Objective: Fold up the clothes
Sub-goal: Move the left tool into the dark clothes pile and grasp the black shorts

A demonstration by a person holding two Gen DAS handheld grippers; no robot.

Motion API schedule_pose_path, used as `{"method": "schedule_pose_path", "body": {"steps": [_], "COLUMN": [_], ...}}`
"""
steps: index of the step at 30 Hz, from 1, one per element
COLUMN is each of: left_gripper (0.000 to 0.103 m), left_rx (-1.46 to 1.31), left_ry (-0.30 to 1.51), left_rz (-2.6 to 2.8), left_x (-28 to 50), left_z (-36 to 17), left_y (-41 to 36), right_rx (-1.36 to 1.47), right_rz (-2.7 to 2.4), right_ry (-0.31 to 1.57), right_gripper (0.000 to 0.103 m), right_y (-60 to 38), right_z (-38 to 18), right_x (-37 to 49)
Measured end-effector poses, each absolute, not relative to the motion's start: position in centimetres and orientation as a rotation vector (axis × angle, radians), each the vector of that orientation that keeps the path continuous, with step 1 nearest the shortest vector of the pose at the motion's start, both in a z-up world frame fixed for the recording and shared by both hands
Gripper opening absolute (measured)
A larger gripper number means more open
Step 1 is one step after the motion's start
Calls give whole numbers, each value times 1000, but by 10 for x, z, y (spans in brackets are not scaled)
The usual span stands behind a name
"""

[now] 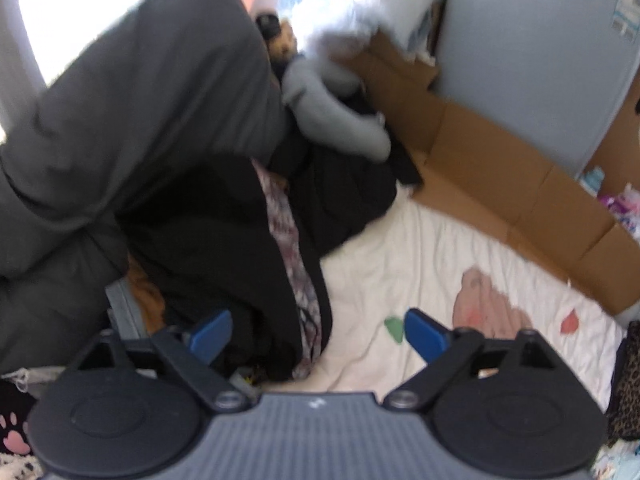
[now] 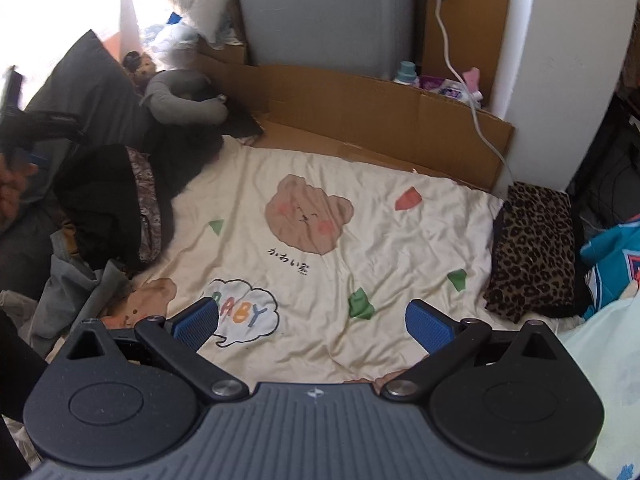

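A: Left gripper (image 1: 316,334) sits over the heap of dark clothes (image 1: 224,248) at the sheet's left side. Fingers wide apart, nothing between them. View is blurred.

B: Right gripper (image 2: 312,320)?

A: Over the cream bear-print sheet (image 2: 360,208), fingers spread, empty. Below it, bare sheet.

B: Step in hand, I'd judge, is picking one garment off the heap. Best target?

A: The black piece with the patterned trim (image 1: 296,280) lies on top, just left of the sheet. Take one layer at an edge, not a bunch, or the grey pieces underneath may come along.

B: Room to spread it?

A: The middle of the sheet is open. Cardboard (image 2: 360,108) runs along the far edge; a folded leopard-print piece (image 2: 536,248) sits at the right edge, a dark pillow (image 1: 140,92) beyond the heap. Keep the garment between those.
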State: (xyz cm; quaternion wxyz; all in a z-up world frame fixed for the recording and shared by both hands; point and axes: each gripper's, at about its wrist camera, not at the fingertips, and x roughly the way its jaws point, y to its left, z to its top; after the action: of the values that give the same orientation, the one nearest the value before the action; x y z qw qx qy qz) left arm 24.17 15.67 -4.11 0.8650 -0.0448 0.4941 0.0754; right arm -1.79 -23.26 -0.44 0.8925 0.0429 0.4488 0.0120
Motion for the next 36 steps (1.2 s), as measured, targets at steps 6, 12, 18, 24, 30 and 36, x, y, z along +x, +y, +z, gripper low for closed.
{"method": "schedule_pose_path", "body": {"steps": [6,12,18,24,30,36], "left_gripper": [94,93,85,79,79,79], "left_rx": [-68,-92,-109,-121,-171,-210], "left_ry": [1160,1242,1261,1237,1249,1230], "left_rz": [173,236,197,151,130,105], "left_x": [246,255,278,295,305,314], "left_z": [-75,-97,-121,-143,-166,-186], "left_y": [171,192,192,192,206,216], "right_rx": [-11,-5,66,72,50,115], "right_rz": [65,20,30,83,127,105], "right_ry": [941,968,968,965,978,943], "right_gripper": [103,103,103,102,92,91], "right_y": [-216,-235,-255,-253,-256,-268], "right_z": [-3,-9,-11,-19,-44,-61], "right_x": [-20,-16,-3,13,40,57]}}
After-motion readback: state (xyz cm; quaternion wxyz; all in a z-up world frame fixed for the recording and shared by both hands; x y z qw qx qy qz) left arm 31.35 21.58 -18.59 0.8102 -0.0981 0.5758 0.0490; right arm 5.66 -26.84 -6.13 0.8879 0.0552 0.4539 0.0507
